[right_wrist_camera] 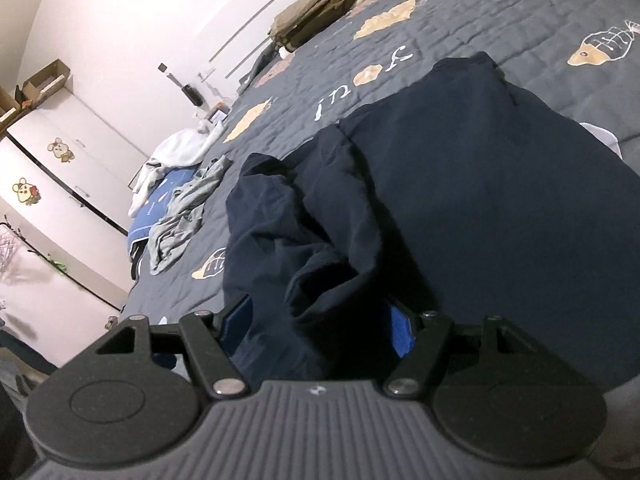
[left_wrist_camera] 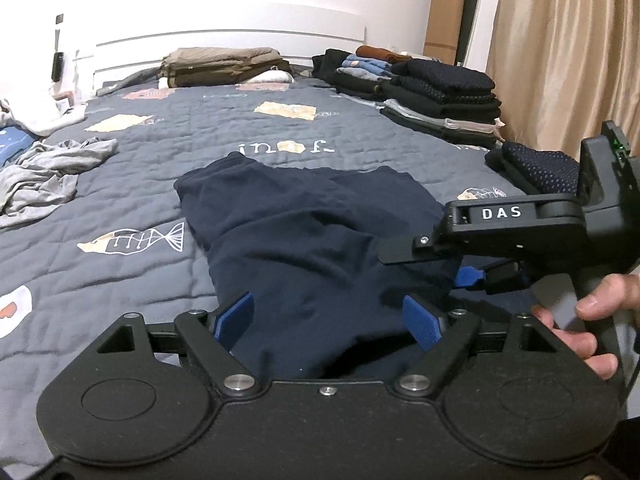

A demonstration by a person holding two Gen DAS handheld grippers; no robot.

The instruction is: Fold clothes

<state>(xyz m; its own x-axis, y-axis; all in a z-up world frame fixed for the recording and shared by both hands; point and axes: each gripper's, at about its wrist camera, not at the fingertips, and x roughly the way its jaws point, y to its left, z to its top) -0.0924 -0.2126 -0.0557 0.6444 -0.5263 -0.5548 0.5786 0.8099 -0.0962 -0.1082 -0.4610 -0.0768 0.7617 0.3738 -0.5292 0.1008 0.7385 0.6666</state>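
Note:
A navy garment [left_wrist_camera: 304, 224] lies spread on the grey quilted bed [left_wrist_camera: 132, 184], its near end bunched toward me. My left gripper [left_wrist_camera: 328, 322] is open, its blue pads [left_wrist_camera: 234, 320] wide apart with the garment's near edge lying between them. My right gripper [left_wrist_camera: 424, 270], held by a hand [left_wrist_camera: 592, 328], sits at the garment's right edge. In the right wrist view the right gripper [right_wrist_camera: 320, 326] is open too, with rumpled folds of the navy garment [right_wrist_camera: 460, 184] between its fingers.
Stacks of folded dark clothes [left_wrist_camera: 444, 92] line the bed's far right, one small folded pile [left_wrist_camera: 540, 172] nearer. A crumpled grey garment [left_wrist_camera: 44, 176] and white cloth [left_wrist_camera: 36, 114] lie at the left. Folded brown bedding [left_wrist_camera: 224, 66] sits by the headboard. A curtain [left_wrist_camera: 560, 40] hangs at the right.

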